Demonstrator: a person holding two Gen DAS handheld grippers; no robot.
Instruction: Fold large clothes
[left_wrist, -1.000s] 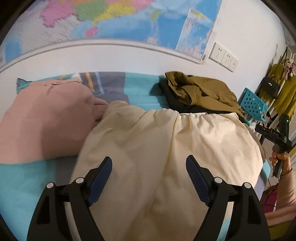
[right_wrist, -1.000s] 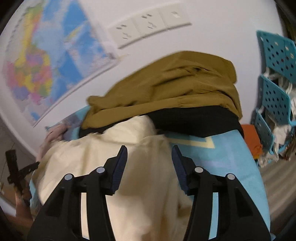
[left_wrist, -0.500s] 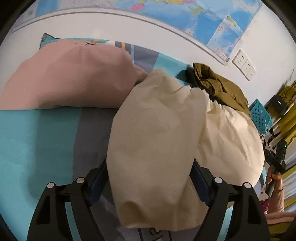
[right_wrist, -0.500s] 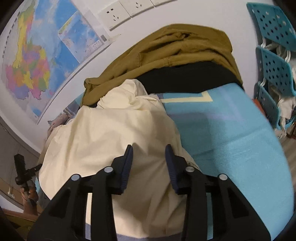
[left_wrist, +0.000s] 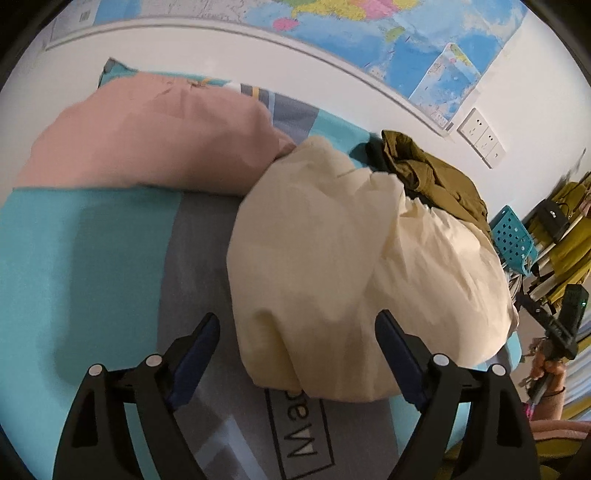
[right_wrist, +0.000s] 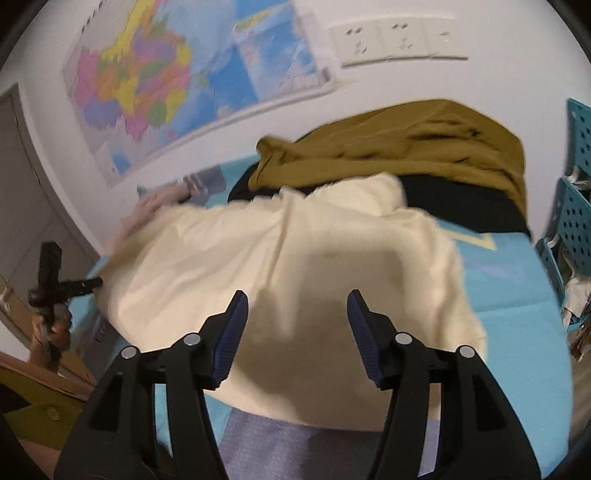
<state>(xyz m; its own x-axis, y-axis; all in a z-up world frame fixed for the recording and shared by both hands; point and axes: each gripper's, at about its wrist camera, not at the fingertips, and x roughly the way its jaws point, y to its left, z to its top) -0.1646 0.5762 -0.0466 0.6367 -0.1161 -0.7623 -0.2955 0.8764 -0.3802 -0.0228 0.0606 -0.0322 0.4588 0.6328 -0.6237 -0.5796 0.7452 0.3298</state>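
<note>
A large cream garment (left_wrist: 332, 251) lies folded over on the teal and grey bed sheet (left_wrist: 81, 266). My left gripper (left_wrist: 295, 343) is open, hovering above the garment's near edge and holding nothing. In the right wrist view the same cream garment (right_wrist: 295, 258) spreads across the bed. My right gripper (right_wrist: 297, 325) is open above it and holds nothing. The right gripper also shows at the right edge of the left wrist view (left_wrist: 554, 325).
A pink garment (left_wrist: 147, 140) lies at the back left. An olive garment (left_wrist: 436, 177) on black cloth sits by the wall, also in the right wrist view (right_wrist: 406, 147). Teal perforated crates (right_wrist: 576, 206) stand right of the bed. A map (left_wrist: 406, 44) hangs above.
The cream garment has been folded over onto itself. My right gripper, nearly shut half a second ago, has opened wide. My left gripper has pulled back from the cloth.
</note>
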